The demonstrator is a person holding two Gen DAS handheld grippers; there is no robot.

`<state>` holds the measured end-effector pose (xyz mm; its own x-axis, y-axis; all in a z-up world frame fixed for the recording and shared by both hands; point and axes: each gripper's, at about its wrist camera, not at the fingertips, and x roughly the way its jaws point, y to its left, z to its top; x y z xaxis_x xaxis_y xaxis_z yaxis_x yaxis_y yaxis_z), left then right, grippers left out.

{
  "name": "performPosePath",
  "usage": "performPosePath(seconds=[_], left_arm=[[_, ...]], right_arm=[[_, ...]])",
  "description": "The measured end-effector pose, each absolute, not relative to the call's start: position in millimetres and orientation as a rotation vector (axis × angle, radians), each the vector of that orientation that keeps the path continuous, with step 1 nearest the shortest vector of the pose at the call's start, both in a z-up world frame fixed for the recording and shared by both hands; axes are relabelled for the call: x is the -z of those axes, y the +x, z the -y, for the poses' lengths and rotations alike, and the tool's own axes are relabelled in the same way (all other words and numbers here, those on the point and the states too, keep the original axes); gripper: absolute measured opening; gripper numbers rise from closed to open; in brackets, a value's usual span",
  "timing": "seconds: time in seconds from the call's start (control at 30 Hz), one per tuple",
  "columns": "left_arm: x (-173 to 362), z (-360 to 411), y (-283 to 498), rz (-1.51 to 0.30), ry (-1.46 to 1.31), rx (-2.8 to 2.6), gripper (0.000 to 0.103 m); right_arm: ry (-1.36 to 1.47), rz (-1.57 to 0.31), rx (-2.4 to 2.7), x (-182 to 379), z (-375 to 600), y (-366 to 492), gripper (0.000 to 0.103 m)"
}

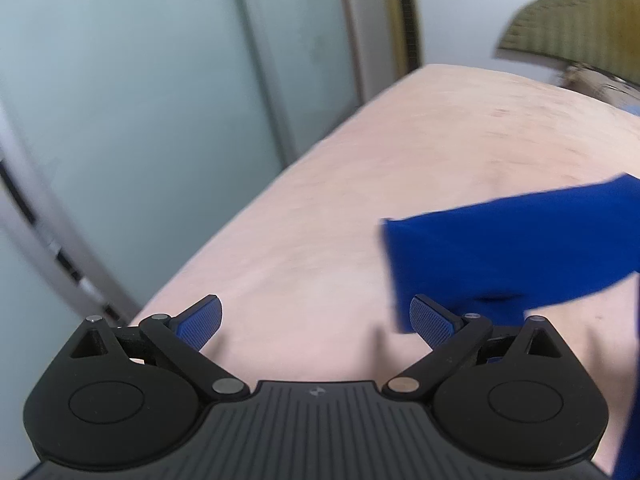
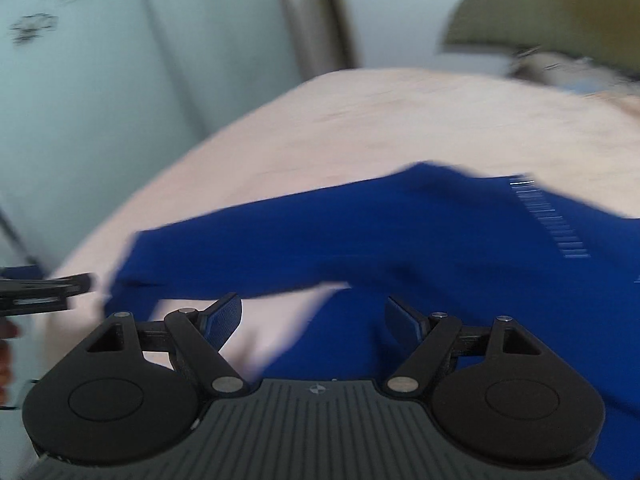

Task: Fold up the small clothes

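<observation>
Garment, blue, lies spread on pink bed.

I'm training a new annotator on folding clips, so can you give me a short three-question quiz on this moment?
1. True or false: the right tool is clamped on the blue garment.
2. Which surface does the garment lie on? A) a green carpet B) a pinkish bed sheet C) a wooden table
3. Fill in: in the left wrist view, the blue sleeve reaches in from the ____ side of the picture.

Key
1. False: its jaws stand apart, nothing pinched between them. The left tool is open too.
2. B
3. right
</observation>
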<state>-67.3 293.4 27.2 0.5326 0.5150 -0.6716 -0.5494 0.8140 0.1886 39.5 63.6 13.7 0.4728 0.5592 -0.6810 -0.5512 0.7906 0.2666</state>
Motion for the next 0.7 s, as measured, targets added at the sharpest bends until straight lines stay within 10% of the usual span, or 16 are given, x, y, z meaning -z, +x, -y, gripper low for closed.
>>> performPosePath(seconds=[0.13, 0.43, 0.53, 0.7], left_arm=[[-22.7, -306.1, -75.1, -0.790, -0.068, -0.670, 0.101], [-18.1, -320.3, -98.2, -0.791, -0.094, -0.659, 0.101], [-19.5, -327.0, -103.0, -0.782, -0.109, -0.674, 0.101], [-22.8, -329.3, -109.0, -0.775, -0.141, -0.668, 0.101]], right_arm=[[0.105, -0.942, -0.836, -3.6, -110.8, 46.1, 0.081], [0.162, -1.086, -0.864, 22.0, -185.1, 46.3, 0.040], [0.105, -1.116, -0.915, 23.3, -197.8, 37.2, 0.010], [-0.191, -0.941, -0.900, -4.6, -208.8, 15.3, 0.005]])
